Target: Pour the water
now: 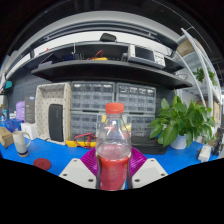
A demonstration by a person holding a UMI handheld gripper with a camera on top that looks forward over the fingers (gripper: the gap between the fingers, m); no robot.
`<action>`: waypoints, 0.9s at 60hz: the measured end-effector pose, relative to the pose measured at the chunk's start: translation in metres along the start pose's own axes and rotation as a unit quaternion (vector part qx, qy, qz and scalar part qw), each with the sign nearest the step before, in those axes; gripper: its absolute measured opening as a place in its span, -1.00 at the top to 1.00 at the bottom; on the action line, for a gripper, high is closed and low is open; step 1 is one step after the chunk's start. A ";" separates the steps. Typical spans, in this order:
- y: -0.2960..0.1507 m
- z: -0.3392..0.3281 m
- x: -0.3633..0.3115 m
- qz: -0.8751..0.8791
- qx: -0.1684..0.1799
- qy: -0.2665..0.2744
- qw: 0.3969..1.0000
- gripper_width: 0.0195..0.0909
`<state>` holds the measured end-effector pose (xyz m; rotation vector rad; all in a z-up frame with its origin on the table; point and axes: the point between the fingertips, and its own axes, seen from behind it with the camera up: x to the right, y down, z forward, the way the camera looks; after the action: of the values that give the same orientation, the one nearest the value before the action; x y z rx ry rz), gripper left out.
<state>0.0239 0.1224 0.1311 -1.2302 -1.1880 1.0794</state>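
Observation:
A clear plastic bottle (113, 150) with an orange cap and red liquid in its lower half stands upright between my fingers. Both magenta pads (90, 160) press against its sides, so my gripper (113, 168) is shut on the bottle. The bottle's base is hidden below the fingers. A white cup (21, 142) stands far to the left on the blue table (60, 155). A small red lid-like disc (41, 163) lies on the table left of my fingers.
A green potted plant (182, 122) stands at the right. Behind the bottle is a grey drawer cabinet (110, 105), with a beige box (52, 110) to its left. Shelves with clutter (110, 55) run above. Yellow items (85, 141) lie behind the bottle.

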 end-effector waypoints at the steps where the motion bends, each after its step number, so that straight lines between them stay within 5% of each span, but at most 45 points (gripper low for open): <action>1: 0.000 0.000 0.000 -0.002 -0.001 0.000 1.000 0.55; 16: -0.005 0.005 -0.028 -0.078 -0.008 -0.015 0.997 0.55; 30: -0.032 0.022 -0.124 -0.274 0.013 -0.065 0.959 0.55; 54: -0.052 0.035 -0.283 -0.618 0.085 -0.114 0.773 0.55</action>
<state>-0.0394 -0.1587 0.1640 0.0118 -1.6300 0.2758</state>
